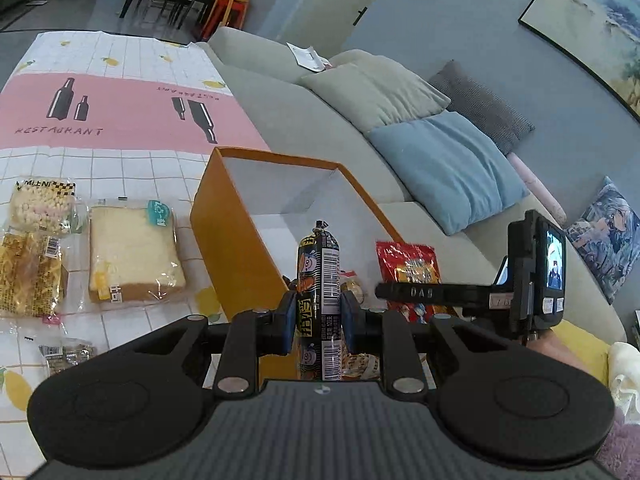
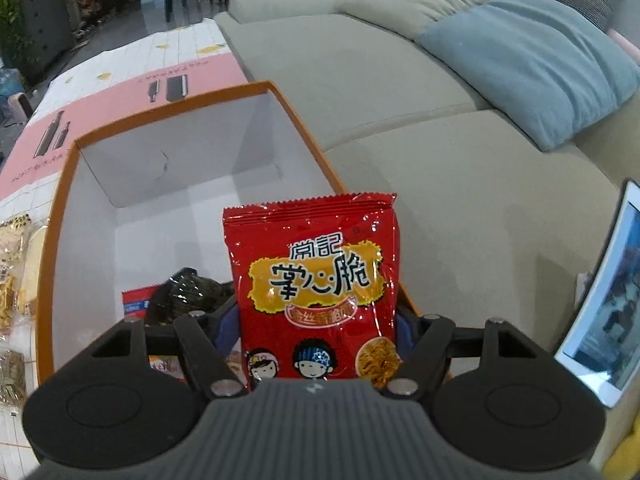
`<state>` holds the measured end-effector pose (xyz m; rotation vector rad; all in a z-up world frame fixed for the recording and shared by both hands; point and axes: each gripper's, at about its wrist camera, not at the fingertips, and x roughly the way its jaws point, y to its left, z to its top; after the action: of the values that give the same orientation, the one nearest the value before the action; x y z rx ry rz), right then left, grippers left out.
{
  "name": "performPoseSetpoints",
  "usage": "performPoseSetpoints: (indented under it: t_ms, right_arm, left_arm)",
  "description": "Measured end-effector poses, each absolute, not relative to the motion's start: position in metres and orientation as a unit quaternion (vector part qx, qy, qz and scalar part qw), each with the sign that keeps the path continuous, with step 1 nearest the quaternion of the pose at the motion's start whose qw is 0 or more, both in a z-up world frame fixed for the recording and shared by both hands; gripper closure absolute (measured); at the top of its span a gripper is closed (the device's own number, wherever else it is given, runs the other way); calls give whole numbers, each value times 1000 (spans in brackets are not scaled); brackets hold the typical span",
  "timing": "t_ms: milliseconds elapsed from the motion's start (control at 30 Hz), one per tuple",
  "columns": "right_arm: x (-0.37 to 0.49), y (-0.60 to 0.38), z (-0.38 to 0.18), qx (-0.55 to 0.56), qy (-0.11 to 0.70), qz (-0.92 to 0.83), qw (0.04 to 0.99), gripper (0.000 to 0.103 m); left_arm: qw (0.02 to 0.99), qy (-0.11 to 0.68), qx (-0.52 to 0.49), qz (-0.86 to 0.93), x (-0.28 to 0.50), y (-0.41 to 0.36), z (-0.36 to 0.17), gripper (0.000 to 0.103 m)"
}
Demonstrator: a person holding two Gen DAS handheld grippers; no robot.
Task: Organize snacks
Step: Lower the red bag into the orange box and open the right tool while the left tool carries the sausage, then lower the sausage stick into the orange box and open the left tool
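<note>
While over the orange box (image 2: pixel 56 216):
Left tool (image 1: pixel 318 312): clamped on black sausage stick (image 1: pixel 319 280), upright.
Right tool (image 2: pixel 316 328): gripping red packet (image 2: pixel 316 280), "掌心脆".
Desk cloth (image 1: pixel 120 120): "RESTAURANT".
Room: grey sofa (image 2: pixel 400 100) far right.

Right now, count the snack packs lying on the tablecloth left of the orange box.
4: a puffed-snack bag farthest, a yellow pack nearer, sliced bread beside the orange box, a small packet nearest. Others may be hidden.

Black sausage stick (image 1: pixel 319 288): upright, clamped in my left gripper (image 1: pixel 319 322). Red noodle-snack bag (image 2: pixel 316 292): upright, pinched in my right gripper (image 2: pixel 318 336) above the orange box (image 2: pixel 56 208), white inside, open. Wrapped bread slice (image 1: pixel 134 252): flat on my desk (image 1: pixel 132 168).
</note>
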<state>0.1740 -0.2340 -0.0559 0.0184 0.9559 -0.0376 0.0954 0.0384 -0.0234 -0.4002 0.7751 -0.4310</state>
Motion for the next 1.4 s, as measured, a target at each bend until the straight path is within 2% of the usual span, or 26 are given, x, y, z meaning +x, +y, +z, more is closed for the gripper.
performPoseSetpoints:
  t_ms: [167,467,533,567,933,1200,1400]
  right_arm:
    - [195,-233,-52,89,437,29,894,32]
    - [225,-207,-68,141,452,31,880,30]
    - [226,-203,-68,127,450,27,884,18]
    - [225,-201,-66,114,444,27,888,17]
    - [216,-210,-61,63,423,14,904,16]
    - [203,-239,-51,123,392,-28,911,16]
    - [206,-250,-59,156,407,-26,899,16]
  left_arm:
    - [888,372,-192,-190,97,39,-25,78]
    - [887,386,-184,-177,104,37,-29,78]
    - [890,385,-175,-171,105,35,-26,78]
    - [892,385,-171,-167,106,34,-25,78]
    - [904,392,-119,-125,131,5,-5,77]
    - [905,393,-113,-113,156,-21,-3,77]
    - [905,406,-81,-95,177,-42,-11,77]
